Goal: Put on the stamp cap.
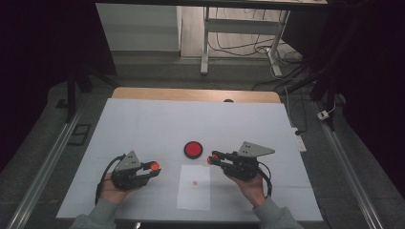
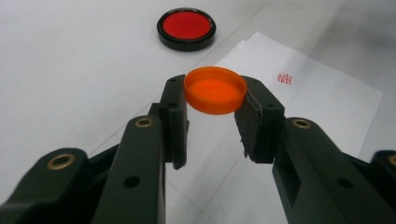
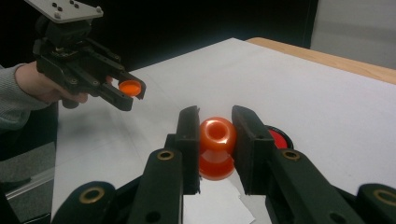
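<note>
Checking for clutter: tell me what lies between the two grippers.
In the high view, white paper sheet with a small red stamp mark lies between left gripper and right gripper.

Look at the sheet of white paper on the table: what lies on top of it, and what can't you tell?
The white paper carries a small red stamp mark. No object rests on it: the orange cap sits in the left gripper above its edge. Whatever lies beneath the sheet is covered.

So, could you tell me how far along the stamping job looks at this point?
Done, it seems: the paper already bears a red mark, and the ink pad lies open. In hand: the left gripper is shut on the orange cap, the right gripper on the stamp, held apart. Left, probably: putting the cap back on the stamp.
</note>
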`<state>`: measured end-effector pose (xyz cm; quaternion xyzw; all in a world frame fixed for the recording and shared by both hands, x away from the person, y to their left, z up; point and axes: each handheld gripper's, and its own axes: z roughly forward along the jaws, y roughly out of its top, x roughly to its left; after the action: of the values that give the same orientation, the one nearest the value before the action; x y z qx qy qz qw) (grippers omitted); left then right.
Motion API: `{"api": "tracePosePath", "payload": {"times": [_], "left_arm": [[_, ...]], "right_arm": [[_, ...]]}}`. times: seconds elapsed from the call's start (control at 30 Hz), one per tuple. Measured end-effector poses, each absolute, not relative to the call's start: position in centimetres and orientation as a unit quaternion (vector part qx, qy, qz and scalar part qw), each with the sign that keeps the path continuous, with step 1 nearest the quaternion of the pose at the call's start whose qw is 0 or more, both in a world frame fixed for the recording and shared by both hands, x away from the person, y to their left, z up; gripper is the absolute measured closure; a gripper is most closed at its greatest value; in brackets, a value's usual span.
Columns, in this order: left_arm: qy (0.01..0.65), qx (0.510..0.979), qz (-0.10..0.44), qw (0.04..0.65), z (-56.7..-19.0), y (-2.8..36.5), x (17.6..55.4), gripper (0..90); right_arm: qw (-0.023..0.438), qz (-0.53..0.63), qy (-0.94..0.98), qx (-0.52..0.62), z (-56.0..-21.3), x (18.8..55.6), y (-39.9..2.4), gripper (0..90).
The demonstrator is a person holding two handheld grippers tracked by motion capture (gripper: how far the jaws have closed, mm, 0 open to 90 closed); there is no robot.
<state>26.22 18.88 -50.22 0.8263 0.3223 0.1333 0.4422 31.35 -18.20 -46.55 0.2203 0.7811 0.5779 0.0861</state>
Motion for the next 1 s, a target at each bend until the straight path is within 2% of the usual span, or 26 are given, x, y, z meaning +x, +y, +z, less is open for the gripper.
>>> {"api": "tracePosePath", "payload": {"times": [1.0], "left_arm": [[0.28, 0.841, 0.121, 0.447, -48.4, 14.8, 28.2, 64.9]], "right_arm": [[0.088, 0.58, 0.779, 0.221, -46.4, 31.5, -18.2, 71.7]]}}
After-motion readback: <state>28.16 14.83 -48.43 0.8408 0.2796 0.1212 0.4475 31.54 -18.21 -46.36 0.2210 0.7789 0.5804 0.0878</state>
